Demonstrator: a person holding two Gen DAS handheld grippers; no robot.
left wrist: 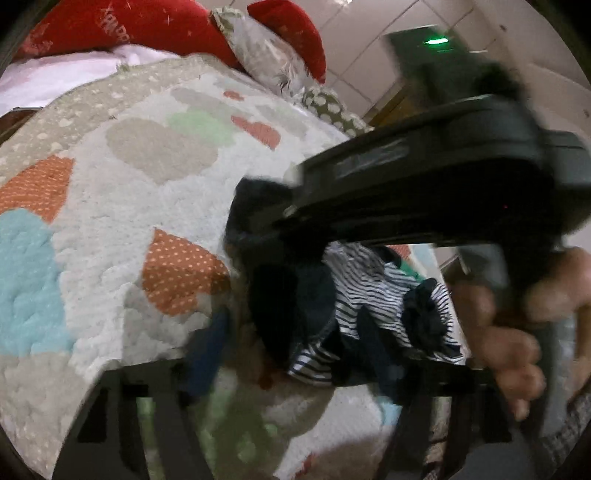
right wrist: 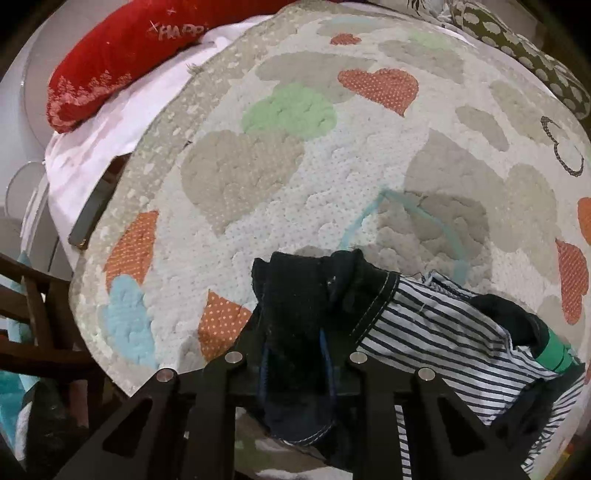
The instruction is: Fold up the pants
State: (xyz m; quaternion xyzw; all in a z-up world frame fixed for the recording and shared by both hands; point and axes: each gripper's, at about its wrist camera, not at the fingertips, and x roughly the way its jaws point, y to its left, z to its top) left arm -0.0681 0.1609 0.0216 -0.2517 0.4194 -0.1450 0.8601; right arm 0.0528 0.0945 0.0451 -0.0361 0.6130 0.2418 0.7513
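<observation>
Right claw (right wrist: 295,354) tight on dark pants (right wrist: 306,295); left claw (left wrist: 207,369) blurred, grip unclear; striped lining (right wrist: 443,332) half-hidden

1. The pants (right wrist: 299,314) are dark blue with white stitches.
2. Their lining (right wrist: 443,332) has dark and white stripes.
3. The blanket (right wrist: 332,166) is white with orange, green, grey and light blue hearts.
4. The pillow (right wrist: 110,62) is red.

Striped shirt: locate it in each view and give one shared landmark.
Left wrist: striped shirt lies lower right of centre, under the right tongs.
Right wrist: shirt lies lower right, beside the dark pants.
Shared landmark: red pillow, upper left.
</observation>
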